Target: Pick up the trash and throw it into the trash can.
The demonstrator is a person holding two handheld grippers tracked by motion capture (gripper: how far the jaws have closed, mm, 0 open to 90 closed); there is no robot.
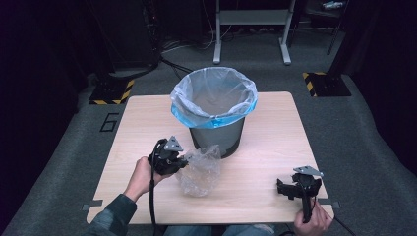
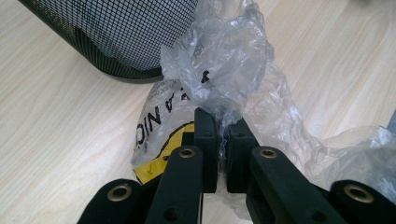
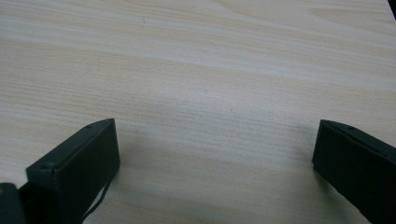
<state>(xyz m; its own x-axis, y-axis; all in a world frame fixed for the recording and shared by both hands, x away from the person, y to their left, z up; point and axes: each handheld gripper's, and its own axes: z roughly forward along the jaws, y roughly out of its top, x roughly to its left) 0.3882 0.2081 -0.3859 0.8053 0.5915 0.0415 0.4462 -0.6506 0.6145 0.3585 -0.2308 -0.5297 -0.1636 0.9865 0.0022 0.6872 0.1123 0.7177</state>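
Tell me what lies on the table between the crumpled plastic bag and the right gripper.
Nothing: in the high view, bare wooden table runs from the crumpled plastic bag to the right gripper. The right gripper view shows bare wood between its open jaws.

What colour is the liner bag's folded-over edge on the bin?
Light blue; the liner bag is otherwise translucent whitish. Best seen in the high view.

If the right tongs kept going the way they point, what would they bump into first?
Probably the light wooden table. The right tongs are open and tilt down at bare wood, with nothing between the jaws. How far above the tabletop they hang is hard to tell.
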